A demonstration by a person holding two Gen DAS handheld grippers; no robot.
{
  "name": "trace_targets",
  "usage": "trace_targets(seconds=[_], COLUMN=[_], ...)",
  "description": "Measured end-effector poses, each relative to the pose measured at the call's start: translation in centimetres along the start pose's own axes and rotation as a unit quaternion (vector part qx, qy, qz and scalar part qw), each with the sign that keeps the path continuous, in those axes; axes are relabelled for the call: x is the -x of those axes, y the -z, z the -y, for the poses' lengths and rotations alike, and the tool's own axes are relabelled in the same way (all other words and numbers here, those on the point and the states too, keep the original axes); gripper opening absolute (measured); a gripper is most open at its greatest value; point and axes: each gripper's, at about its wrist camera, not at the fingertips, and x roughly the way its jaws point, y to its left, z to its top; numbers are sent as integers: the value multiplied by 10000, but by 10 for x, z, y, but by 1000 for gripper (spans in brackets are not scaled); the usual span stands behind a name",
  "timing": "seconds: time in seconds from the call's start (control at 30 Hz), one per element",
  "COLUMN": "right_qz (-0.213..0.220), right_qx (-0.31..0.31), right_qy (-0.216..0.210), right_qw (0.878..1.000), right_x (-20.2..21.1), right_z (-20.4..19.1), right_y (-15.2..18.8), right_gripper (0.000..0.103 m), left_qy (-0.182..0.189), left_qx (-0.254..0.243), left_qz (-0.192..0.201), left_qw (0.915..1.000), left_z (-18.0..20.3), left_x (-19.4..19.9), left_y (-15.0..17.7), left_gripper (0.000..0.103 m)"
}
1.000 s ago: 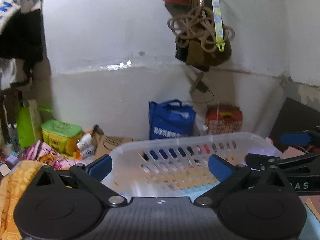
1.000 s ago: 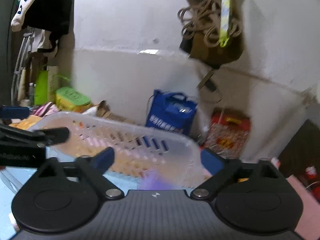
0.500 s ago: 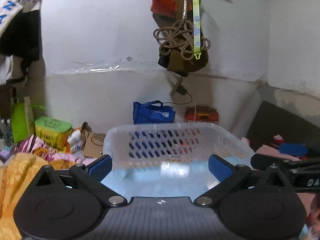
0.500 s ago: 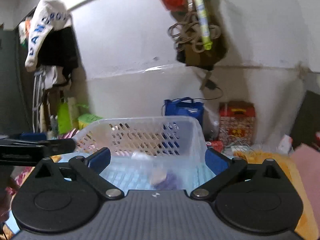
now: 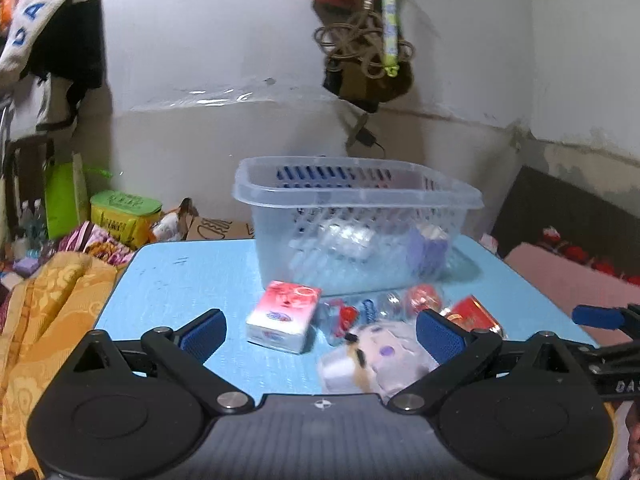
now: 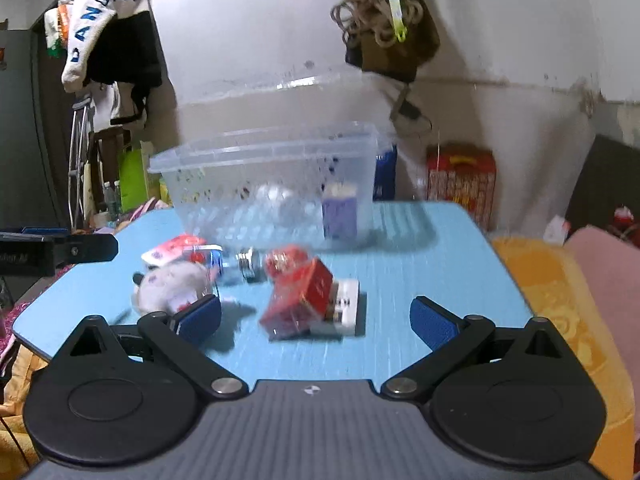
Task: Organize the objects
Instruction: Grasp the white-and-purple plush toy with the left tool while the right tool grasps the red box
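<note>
Shift: both views pulling back from basket (image 5: 356, 192); loose items now showing.
Fingers: left gripper (image 5: 320, 330), right gripper (image 6: 316, 316) gaping wide, carrying nothing.
Progress: some items sitting inside basket; tissue pack (image 5: 284, 316), red box (image 6: 298, 300), plush (image 6: 172, 284) waiting on surface (image 5: 180, 276).

We see the left gripper (image 5: 320, 330) as black linkage arms on round discs, silver pivot screws, blue ribbed pads (image 5: 202, 330) and a grey ridged body at 6 o'clock. The right gripper (image 6: 316, 318) looks identical, blue pads (image 6: 434, 324) included.
</note>
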Motion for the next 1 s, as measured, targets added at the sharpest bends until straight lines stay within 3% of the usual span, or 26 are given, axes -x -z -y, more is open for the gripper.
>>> trace_targets(seconds=[0.23,0.47,0.73,0.87,1.0], right_qz=[-205,-69,114,71,69], right_qx=[-47,203,543,479,466], right_qy=[-103,-164,2,-33,53], right_qw=[9997,9996,9985,9988,9989], right_x=[-3,2,1,-3,-8], right_z=[-2,-5,-19,-18,-20], right_y=[20,31,33,32,34], right_gripper=[103,102,99,98,97], left_qy=[210,-434,-78,209,59], left_qx=[-244,-209,-374,-454,-610], left_qz=[-305,-557,-592,-546,-426], left_qw=[9990,9973,9975,9973,9972], left_z=[34,39,47,48,45], left_x=[-21,-46,-56,-55,-49], left_y=[7,14,24,27,30], left_gripper=[100,100,100,87,86])
